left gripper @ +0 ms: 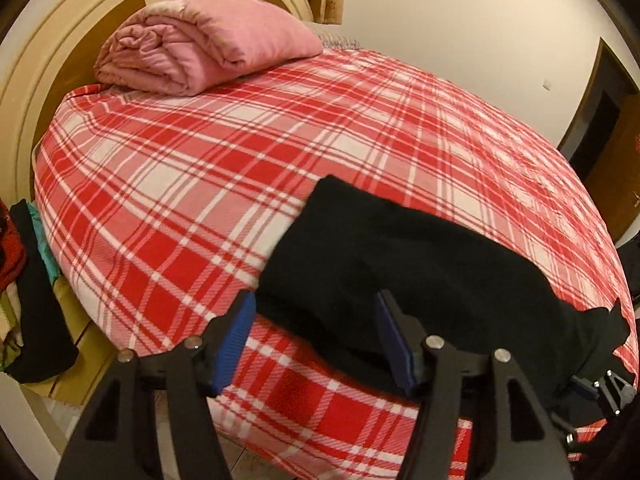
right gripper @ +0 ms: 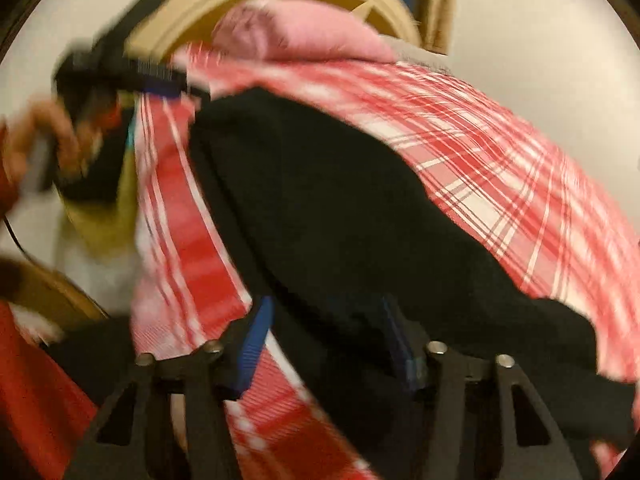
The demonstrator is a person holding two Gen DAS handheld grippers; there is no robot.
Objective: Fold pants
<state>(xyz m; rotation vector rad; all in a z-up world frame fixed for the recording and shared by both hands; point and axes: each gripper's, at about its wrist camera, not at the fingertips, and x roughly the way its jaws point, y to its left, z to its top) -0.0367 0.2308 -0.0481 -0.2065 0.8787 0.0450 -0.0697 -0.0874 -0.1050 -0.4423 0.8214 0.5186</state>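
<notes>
my left gripper and right gripper both gaped open around the black pants on the bed; the right view was blurred, so contact seemed unclear.

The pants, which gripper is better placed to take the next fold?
Probably left. The left gripper is open at the near edge of the pants, in a sharp view. The right gripper is open over them too, but its view is motion-blurred.

- A home bedroom is seen: a bed covered in a red plaid sheet.
- A folded pink quilt is laid against a cream headboard.
</notes>
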